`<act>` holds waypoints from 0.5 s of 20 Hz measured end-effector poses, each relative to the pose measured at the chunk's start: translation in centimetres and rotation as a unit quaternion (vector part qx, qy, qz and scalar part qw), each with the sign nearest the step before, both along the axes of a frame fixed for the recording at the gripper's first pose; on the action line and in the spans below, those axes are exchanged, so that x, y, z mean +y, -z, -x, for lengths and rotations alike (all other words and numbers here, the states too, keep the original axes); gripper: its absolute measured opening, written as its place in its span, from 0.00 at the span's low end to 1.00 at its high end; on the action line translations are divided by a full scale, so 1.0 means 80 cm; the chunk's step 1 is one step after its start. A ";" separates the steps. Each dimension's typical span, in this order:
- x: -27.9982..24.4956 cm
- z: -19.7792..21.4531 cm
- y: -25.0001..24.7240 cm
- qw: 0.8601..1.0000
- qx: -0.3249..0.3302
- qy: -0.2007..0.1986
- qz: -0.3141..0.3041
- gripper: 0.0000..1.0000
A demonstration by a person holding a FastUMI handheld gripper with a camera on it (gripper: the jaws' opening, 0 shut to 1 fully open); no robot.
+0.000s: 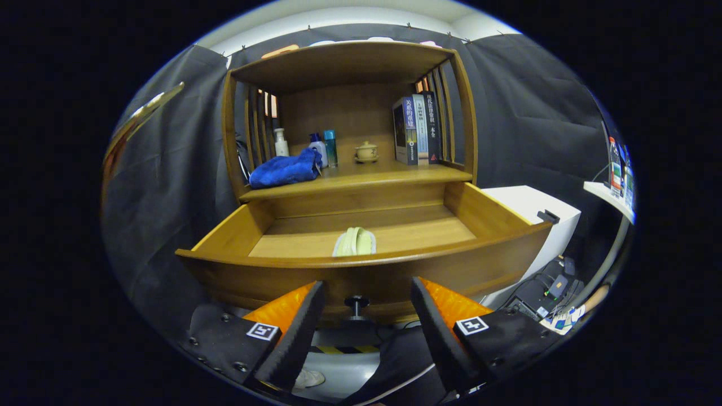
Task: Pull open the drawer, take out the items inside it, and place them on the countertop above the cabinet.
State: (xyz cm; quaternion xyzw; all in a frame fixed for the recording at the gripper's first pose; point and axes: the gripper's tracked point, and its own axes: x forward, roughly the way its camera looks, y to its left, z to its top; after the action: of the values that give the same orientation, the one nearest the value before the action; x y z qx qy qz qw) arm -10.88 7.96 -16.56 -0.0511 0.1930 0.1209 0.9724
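The drawer (361, 248) of the cabinet (344, 113) stands pulled out, and a pale green item (355, 242) lies inside near its front wall. The claw (366, 307) is open and holds nothing; its fingers are just before the drawer front, on both sides of the knob (356, 304). On the table (361, 177) above lies a blue cloth (285, 169), with bottles (318, 148), a cup (366, 151) and books (417, 129).

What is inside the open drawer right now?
One pale green folded item lies on the drawer floor near the front. The front panel hides the strip of floor just behind it. The gripper is open, its jaws flanking the knob.
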 end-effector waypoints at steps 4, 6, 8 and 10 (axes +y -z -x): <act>0.004 -0.012 -0.038 1.000 -0.008 -0.003 -0.018 0.99; 0.010 -0.025 -0.058 1.000 -0.020 -0.005 -0.018 0.98; 0.018 -0.041 -0.081 0.999 -0.036 -0.011 -0.017 0.98; 0.030 -0.057 -0.094 0.999 -0.042 -0.017 -0.012 0.98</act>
State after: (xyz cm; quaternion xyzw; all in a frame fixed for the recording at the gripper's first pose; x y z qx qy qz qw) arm -6.36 10.38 -9.00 -0.0476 0.1498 0.1375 0.9780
